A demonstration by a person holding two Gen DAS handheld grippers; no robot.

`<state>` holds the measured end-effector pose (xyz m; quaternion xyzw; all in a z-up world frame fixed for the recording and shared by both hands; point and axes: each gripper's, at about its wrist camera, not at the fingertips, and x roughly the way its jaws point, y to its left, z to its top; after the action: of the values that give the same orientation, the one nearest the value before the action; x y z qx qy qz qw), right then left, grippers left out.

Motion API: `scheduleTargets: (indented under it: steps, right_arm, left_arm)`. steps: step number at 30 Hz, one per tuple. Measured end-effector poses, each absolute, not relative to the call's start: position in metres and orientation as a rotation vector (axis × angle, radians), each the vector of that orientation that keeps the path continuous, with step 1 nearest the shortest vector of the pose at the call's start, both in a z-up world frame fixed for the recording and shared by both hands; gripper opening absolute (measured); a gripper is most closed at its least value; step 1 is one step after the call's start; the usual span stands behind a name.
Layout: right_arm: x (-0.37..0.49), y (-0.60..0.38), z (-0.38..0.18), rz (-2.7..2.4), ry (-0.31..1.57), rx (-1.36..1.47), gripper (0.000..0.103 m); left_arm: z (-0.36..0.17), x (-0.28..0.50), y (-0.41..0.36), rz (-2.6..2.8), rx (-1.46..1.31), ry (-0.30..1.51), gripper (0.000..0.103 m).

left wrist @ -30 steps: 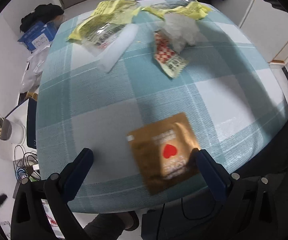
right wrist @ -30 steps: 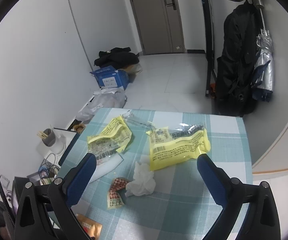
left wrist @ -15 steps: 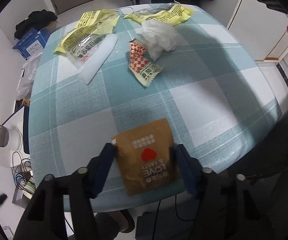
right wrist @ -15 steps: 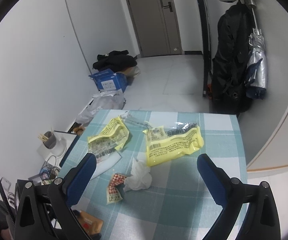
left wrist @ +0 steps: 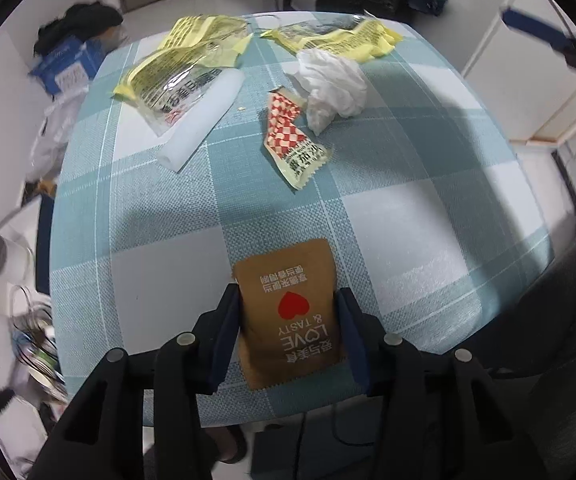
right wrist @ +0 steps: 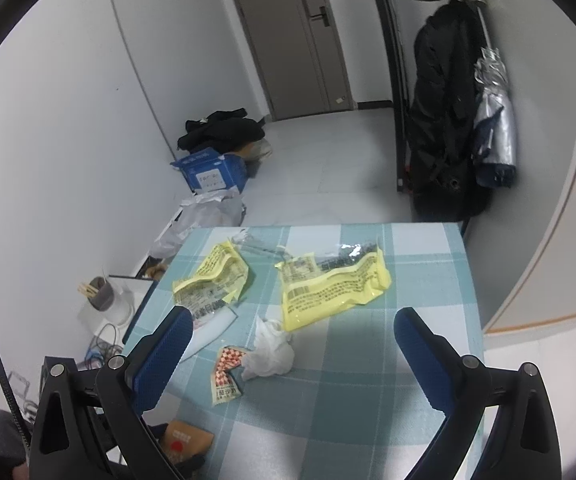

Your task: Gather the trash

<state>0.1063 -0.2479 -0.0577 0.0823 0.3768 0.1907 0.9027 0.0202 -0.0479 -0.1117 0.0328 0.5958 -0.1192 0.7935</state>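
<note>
- The left wrist view looks steeply down on the table, covered in a teal-and-white checked cloth, and shows the brown packet's print: a red heart and the words "LOVE & TASTY", upside down from this camera.
- The right wrist view looks across the table into the room, taking in a grey door, a dark coat hanging on a rack and a blue box on the floor; the brown packet shows only at the bottom edge.
- The left gripper points steeply down at the near table edge. Its jaws have just been closing, and the pads now touch both long edges of the brown packet, which lies flat on the cloth.
- The right gripper hangs above the table, tilted moderately down, jaws wide with nothing between them.
- Further up the table lie a red-checked sachet, a crumpled white tissue touching it, two yellow wrappers and a white strip partly under the left one.
</note>
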Motion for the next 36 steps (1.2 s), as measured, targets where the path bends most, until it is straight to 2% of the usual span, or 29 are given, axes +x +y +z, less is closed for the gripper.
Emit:
scheduleTargets:
  steps: [9,18,23,29,31,35,36]
  right_arm:
    - [0.108,-0.260,-0.069,0.379,0.823,0.196,0.102]
    - [0.118,-0.254,-0.097,0.400,0.950,0.217,0.101]
    - [0.122,-0.232,-0.108,0.424,0.982,0.121,0.098]
    - [0.129,-0.193,-0.130,0.490,1.027,-0.043,0.083]
    - [0.134,-0.186,-0.137,0.496,1.044,-0.052,0.074]
    - [0.144,-0.175,-0.151,0.513,1.090,-0.052,0.063]
    - [0.145,-0.172,-0.153,0.518,1.093,-0.062,0.055]
  left_arm:
    - [-0.106,0.044,-0.014,-0.260,-0.128,1.295,0.042]
    - [-0.075,0.051,0.012,-0.255,-0.270,1.208,0.042]
    - [-0.059,0.066,0.023,-0.241,-0.319,1.144,0.042]
    - [-0.047,0.078,0.032,-0.253,-0.359,1.092,0.042]
    - [-0.044,0.082,0.033,-0.253,-0.357,1.079,0.042]
    - [-0.040,0.087,0.034,-0.260,-0.349,1.064,0.042]
    - [-0.039,0.088,0.033,-0.260,-0.339,1.059,0.042]
